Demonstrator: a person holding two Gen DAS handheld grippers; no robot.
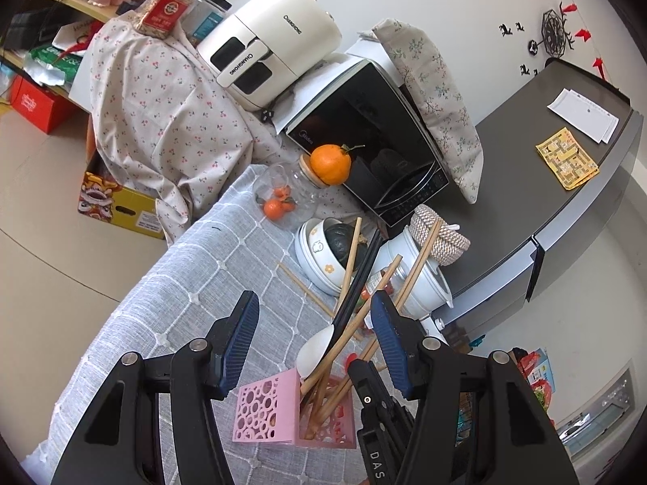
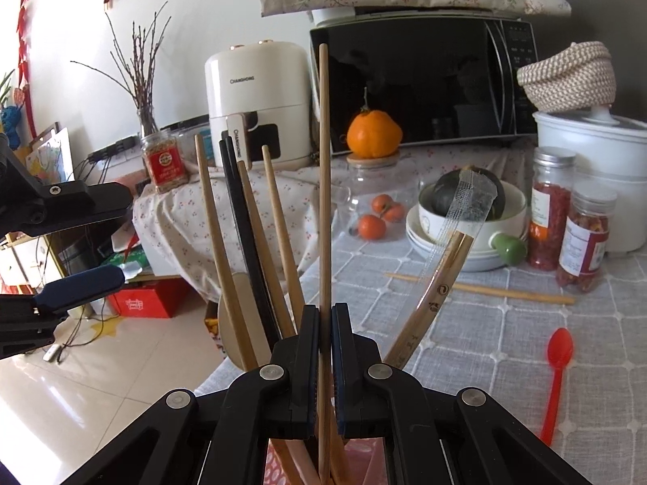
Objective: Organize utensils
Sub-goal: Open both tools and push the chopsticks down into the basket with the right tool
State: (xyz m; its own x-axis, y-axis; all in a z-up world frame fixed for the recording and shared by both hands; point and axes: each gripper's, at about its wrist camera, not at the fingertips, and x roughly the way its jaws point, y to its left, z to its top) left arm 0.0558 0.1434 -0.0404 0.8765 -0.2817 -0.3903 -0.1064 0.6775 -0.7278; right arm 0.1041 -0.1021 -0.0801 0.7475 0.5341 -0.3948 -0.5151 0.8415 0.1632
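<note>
A pink perforated holder (image 1: 279,412) stands on the grey checked tablecloth (image 1: 170,323) and holds several wooden chopsticks, a black pair and a white spoon (image 1: 317,349). My left gripper (image 1: 315,339) is open, its fingers on either side above the holder. My right gripper (image 2: 324,315) is shut on a wooden chopstick (image 2: 323,161) held upright over the holder; it also shows in the left wrist view (image 1: 374,396). A pair of chopsticks (image 2: 481,289) and a red plastic spoon (image 2: 557,367) lie on the cloth. My left gripper's fingers (image 2: 81,283) show at the left.
Stacked bowls with a dark squash (image 2: 469,222), spice jars (image 2: 582,238), a white pot (image 2: 598,169), a glass jar with an orange on top (image 2: 374,133), a microwave (image 2: 424,81) and an air fryer (image 2: 259,101) crowd the back. The table edge drops to the floor at left.
</note>
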